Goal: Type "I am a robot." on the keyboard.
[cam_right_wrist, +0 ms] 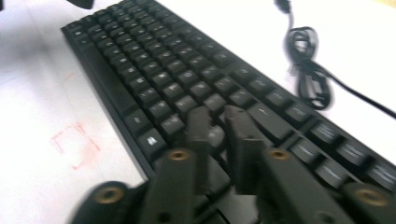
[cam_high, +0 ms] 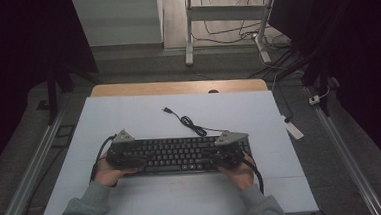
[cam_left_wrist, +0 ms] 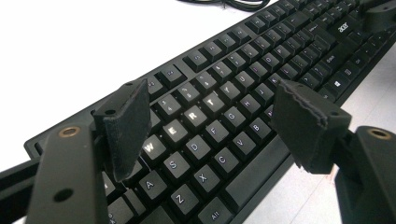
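Black plastic Acer keyboard [cam_high: 179, 155] lying near the worktop's [cam_high: 129, 116] front edge, cable [cam_high: 189, 121] trailing behind. Stiff, light, slick-keyed; best gripped at both short ends. Left tongs [cam_left_wrist: 210, 119] spread wide over WERTY; right tongs [cam_right_wrist: 219, 140] nearly closed, holding nothing.

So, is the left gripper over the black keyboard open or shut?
Open. In the left gripper view, the left gripper has its two black jaws wide apart above the black keyboard, with several key columns between them.

Matt black plastic keyboard [cam_left_wrist: 224, 112], smooth white table [cam_high: 129, 121], rough-edged tongs pads [cam_left_wrist: 306, 123]
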Demonstrator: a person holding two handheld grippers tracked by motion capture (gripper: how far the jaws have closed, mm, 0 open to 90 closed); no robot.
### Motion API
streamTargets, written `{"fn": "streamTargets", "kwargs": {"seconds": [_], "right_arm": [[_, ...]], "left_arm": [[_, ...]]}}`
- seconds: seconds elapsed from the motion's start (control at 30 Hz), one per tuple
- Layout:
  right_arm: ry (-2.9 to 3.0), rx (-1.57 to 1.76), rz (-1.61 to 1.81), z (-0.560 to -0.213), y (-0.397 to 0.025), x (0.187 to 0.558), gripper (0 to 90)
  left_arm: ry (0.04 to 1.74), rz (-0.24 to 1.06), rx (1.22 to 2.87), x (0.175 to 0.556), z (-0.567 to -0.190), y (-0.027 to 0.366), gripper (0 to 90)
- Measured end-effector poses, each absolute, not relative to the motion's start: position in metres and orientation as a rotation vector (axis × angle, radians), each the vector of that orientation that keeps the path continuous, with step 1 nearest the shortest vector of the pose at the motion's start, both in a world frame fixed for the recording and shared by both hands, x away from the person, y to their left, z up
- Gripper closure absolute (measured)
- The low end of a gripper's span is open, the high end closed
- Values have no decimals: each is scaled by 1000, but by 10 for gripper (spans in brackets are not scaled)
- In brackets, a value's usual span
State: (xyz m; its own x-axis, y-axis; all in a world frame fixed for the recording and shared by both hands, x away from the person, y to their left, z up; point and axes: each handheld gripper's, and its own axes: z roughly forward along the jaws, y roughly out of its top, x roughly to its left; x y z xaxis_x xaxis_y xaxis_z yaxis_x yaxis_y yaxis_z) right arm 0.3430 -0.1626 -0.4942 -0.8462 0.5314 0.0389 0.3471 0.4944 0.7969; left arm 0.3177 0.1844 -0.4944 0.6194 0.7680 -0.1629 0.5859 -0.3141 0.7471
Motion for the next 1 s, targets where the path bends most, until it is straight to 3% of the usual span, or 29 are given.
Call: {"fn": "streamTargets", "kwargs": {"seconds": [0.53,1.0], "right_arm": [[2675,628,1177,-505,-103,346,896],[2686,640,1138,-512,-98,350,895]], "left_arm": [[1058,288,2031,318,-495,185,285],[1051,291,2036,318,-495,184,285]]}}
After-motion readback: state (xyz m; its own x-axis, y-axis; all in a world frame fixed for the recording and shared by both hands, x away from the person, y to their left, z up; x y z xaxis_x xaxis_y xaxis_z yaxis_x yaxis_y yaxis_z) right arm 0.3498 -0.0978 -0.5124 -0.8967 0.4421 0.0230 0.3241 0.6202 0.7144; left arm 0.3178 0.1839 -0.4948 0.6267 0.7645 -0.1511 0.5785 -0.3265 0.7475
